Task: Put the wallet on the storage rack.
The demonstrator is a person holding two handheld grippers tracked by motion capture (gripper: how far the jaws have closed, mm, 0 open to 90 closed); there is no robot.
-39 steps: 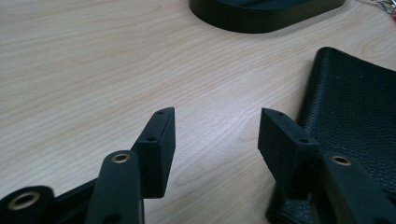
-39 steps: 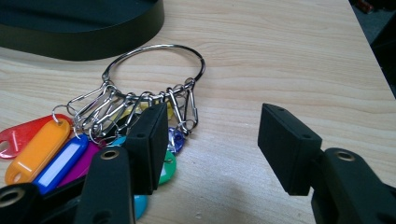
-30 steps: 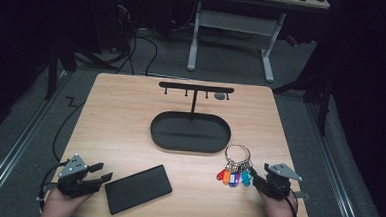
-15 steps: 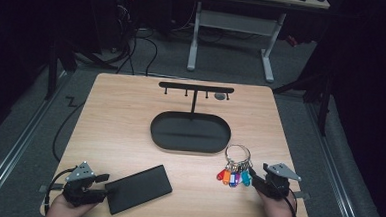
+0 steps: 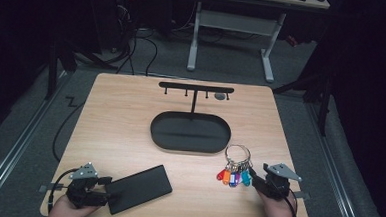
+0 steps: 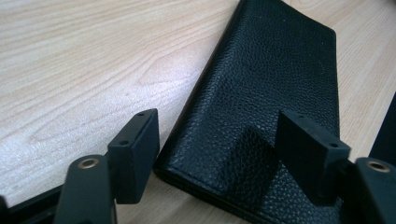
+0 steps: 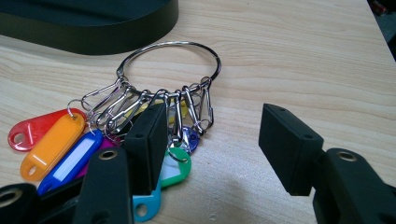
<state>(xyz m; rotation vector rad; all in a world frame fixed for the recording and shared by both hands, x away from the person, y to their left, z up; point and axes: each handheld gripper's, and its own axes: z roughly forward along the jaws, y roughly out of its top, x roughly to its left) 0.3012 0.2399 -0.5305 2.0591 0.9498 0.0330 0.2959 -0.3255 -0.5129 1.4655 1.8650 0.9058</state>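
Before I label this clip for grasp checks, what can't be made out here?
- Wallet: its near end is cut off by the bottom edge of the left gripper view and partly covered by the jaws.
- Key tags: several hidden behind a jaw in the right gripper view.
- Small grey thing on the rack: too small to identify in the high view.

High view: fixed above the near edge of the worktop (image 5: pixel 130 115), facing forward and down, far enough to take in all 4 edges. Left tool (image 6: pixel 217 154) view: very close, low over the near-left corner, shares the wallet (image 5: pixel 137 188) with the high view. Right tool (image 7: pixel 212 140) view: close, near-right corner, shares the key ring (image 7: pixel 168 70).
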